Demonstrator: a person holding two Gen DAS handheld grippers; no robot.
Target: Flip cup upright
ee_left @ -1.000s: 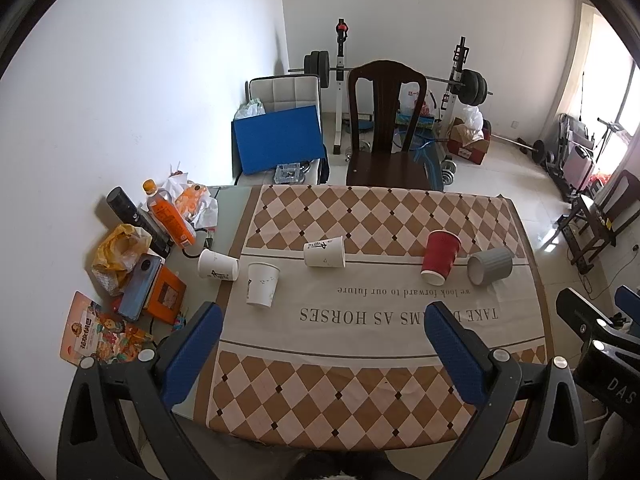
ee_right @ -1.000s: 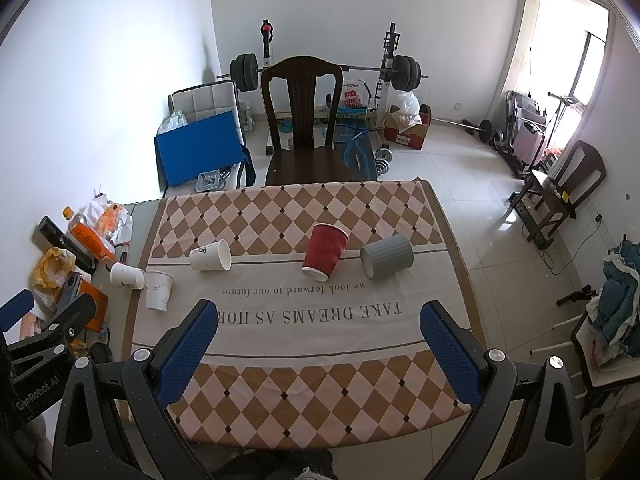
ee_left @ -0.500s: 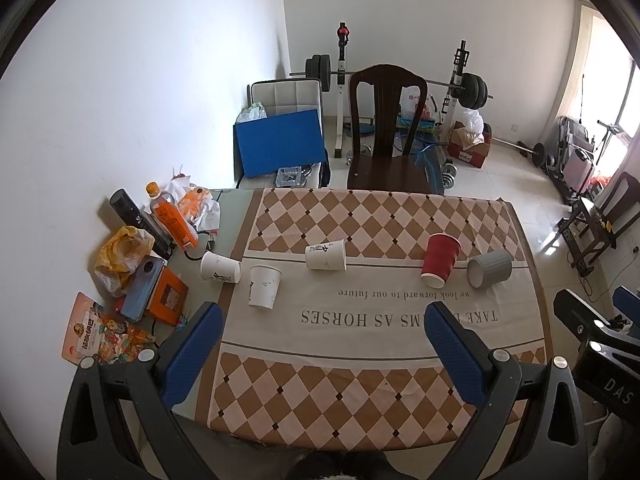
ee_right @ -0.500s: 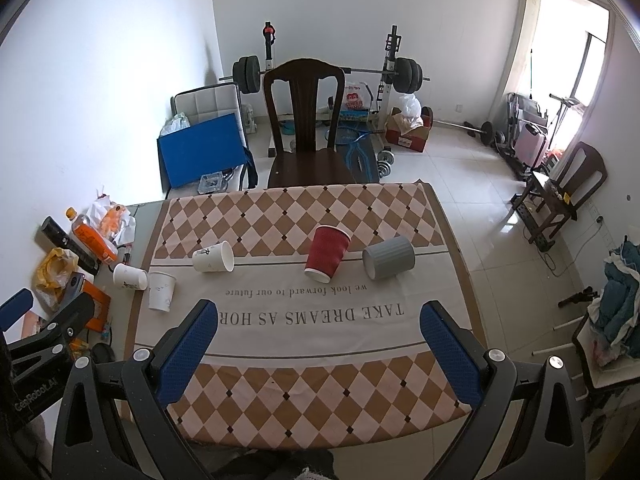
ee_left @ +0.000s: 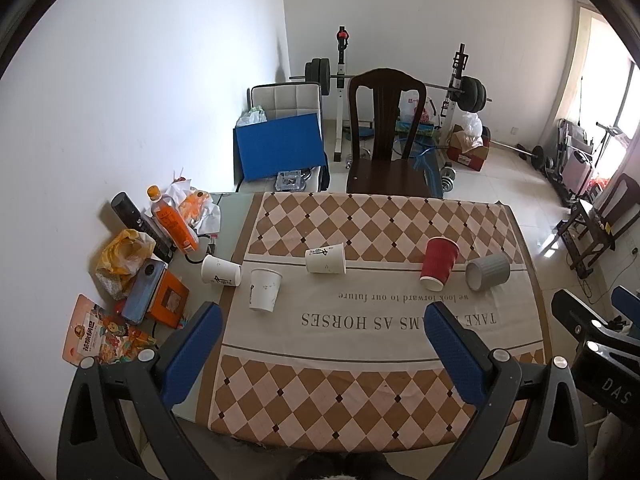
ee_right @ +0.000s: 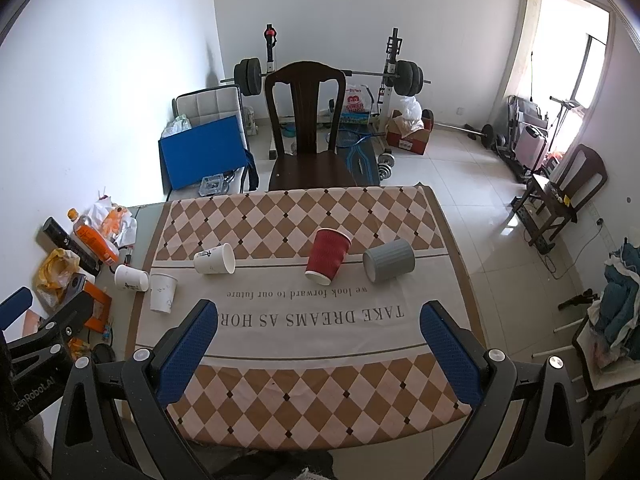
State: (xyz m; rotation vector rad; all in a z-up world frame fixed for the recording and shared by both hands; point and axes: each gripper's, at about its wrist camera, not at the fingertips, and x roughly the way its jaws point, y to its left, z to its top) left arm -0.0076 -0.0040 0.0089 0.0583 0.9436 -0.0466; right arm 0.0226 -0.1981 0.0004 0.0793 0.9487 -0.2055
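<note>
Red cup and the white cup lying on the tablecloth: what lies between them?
Nothing stands between the red cup and the white cup: only bare tablecloth, clearest in the right wrist view.

The left gripper fills the bottom of its own view with blue-padded fingers spread wide and empty, while the right gripper sits likewise at the bottom of its view, jaws wide apart, gripping nothing.
</note>
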